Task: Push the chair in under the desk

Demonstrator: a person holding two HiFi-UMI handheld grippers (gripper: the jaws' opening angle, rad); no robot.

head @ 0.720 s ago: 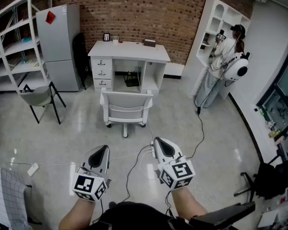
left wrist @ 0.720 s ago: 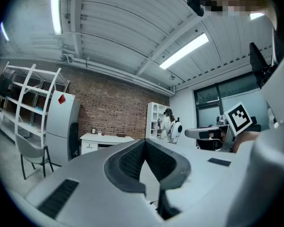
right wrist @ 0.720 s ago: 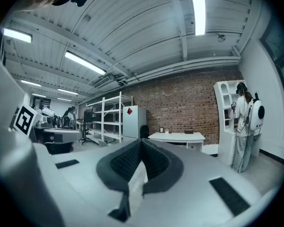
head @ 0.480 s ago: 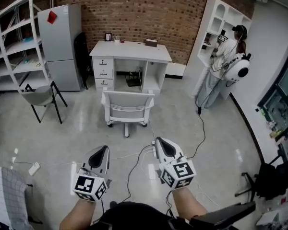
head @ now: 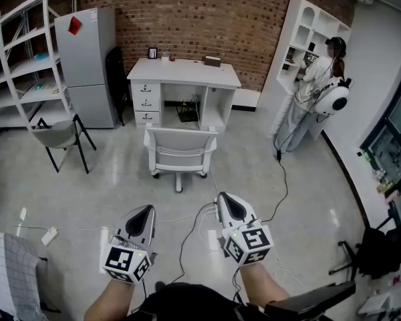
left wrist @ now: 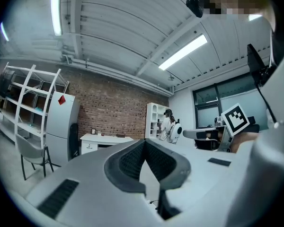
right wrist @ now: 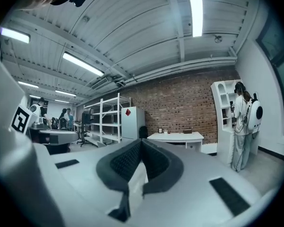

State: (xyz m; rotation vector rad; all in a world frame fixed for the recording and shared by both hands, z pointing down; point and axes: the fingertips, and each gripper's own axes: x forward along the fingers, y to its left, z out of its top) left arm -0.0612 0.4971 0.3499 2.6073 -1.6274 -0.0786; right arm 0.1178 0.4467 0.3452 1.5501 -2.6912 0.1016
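A white chair (head: pixel 180 154) is seen standing on the floor (head: pixel 107 179) in front of the white surface (head: pixel 187 73). Its backrest is turned toward the camera, and its seat has not yet been slid into the opening beside the drawers. The surface is set against a brick wall (head: pixel 207 12).

The left hand-held gripper (head: pixel 144 210) and the right hand-held gripper (head: pixel 226 200) are held level and side by side in the foreground, well apart from the chair. Loose cables (head: pixel 187 229) lie on the floor between them and it. Each hand-held gripper is shown clenched, its pads pressed together on nothing, as is seen in the left gripper view (left wrist: pixel 144 141) and the right gripper view (right wrist: pixel 141 141).

A person (head: pixel 315 89) is pictured at a shelf unit (head: pixel 295 25) to the right, away from the work.

By this showing, no part of the task is judged done. The chair has yet to be reached, contact has yet to be made with its backrest, and the whole push under the surface is left.
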